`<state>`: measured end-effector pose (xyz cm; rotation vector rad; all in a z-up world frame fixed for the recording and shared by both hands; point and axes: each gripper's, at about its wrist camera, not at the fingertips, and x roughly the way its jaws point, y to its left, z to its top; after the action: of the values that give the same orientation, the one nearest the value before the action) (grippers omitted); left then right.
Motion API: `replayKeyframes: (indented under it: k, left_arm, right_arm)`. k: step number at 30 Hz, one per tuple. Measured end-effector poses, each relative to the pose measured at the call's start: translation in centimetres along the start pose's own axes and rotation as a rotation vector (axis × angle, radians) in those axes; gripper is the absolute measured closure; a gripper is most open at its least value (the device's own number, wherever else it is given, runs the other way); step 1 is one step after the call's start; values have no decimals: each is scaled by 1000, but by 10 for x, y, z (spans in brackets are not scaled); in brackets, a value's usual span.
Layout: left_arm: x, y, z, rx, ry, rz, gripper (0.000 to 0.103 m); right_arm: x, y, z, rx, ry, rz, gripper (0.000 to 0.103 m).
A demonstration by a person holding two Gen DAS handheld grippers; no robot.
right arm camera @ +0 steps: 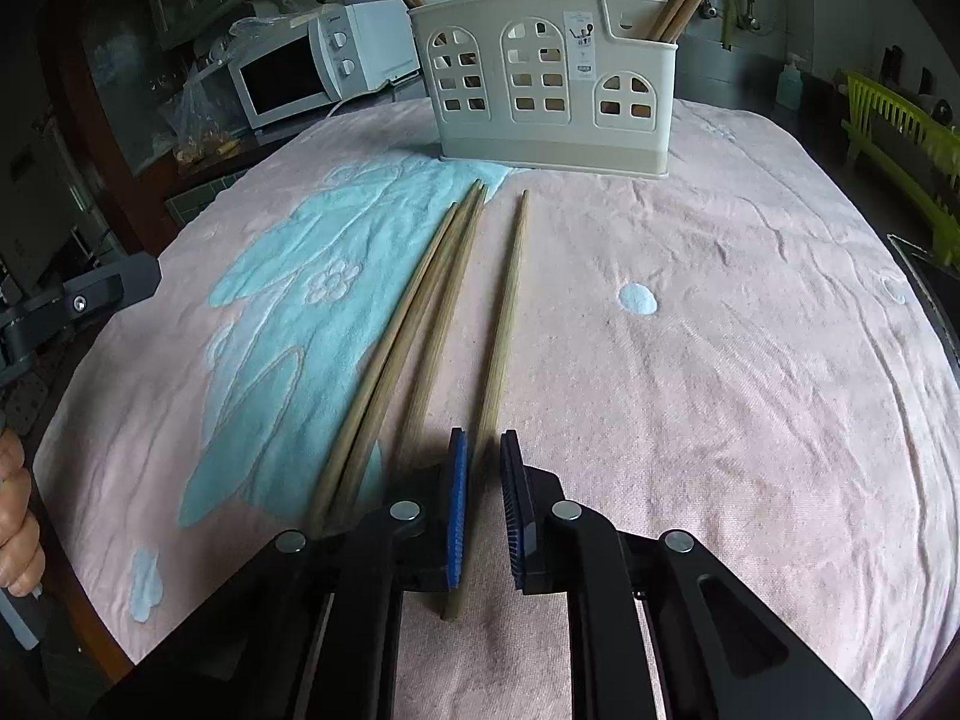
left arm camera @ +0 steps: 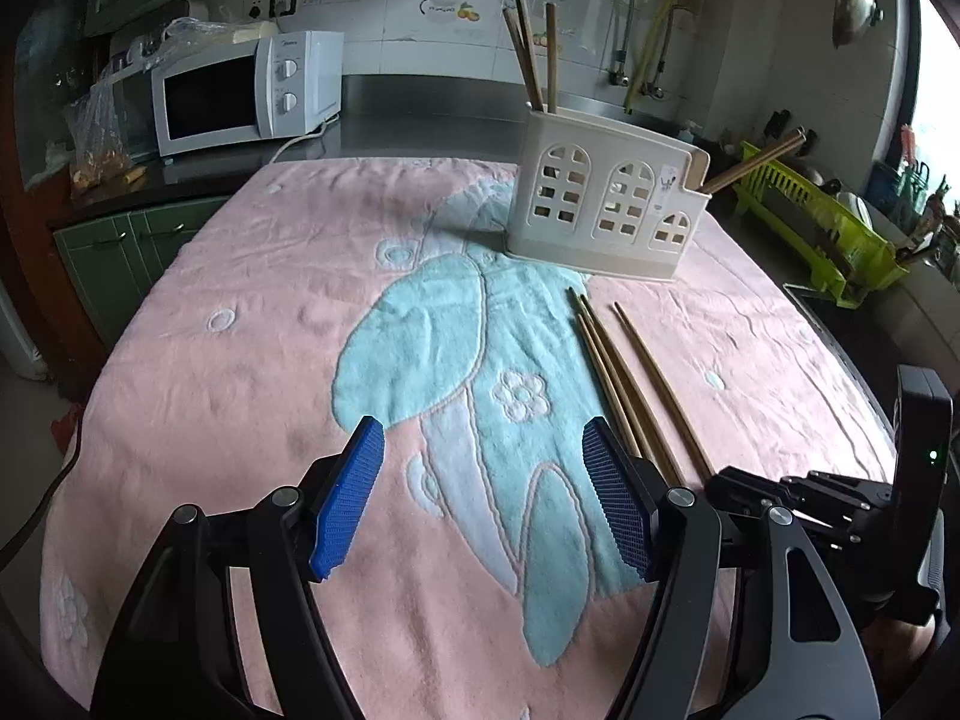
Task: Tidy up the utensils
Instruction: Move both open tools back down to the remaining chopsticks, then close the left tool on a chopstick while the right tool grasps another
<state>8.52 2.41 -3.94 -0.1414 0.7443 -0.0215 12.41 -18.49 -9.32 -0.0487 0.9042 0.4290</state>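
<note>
Several wooden chopsticks (right arm camera: 420, 324) lie on the pink and blue towel (right arm camera: 720, 360), pointing toward a cream utensil holder (right arm camera: 546, 84) with arched window cut-outs that has more chopsticks standing in it. My right gripper (right arm camera: 485, 510) is low over the towel, its blue pads nearly closed around the near end of the rightmost chopstick (right arm camera: 507, 312). My left gripper (left arm camera: 483, 498) is open and empty above the towel, left of the chopsticks (left arm camera: 630, 384). The holder (left arm camera: 606, 204) stands at the far side. The right gripper's body (left arm camera: 840, 498) shows at the right edge.
A white microwave (left arm camera: 240, 90) sits on the counter at the back left beside plastic bags. A lime-green dish rack (left arm camera: 822, 222) stands at the right near the sink. The towel's edges drop off at left and right.
</note>
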Motion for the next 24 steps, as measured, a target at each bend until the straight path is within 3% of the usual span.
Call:
replayKeyframes:
  k: [12,24]
  left_arm:
    - [30,-43,-30,33,131,-36,36]
    - [53,-66,-38,26,215,-9,42]
  right_arm:
    - [-14,-25,-9,40,-12,6,96]
    - [-21,-39,-18,80,-23,51,96]
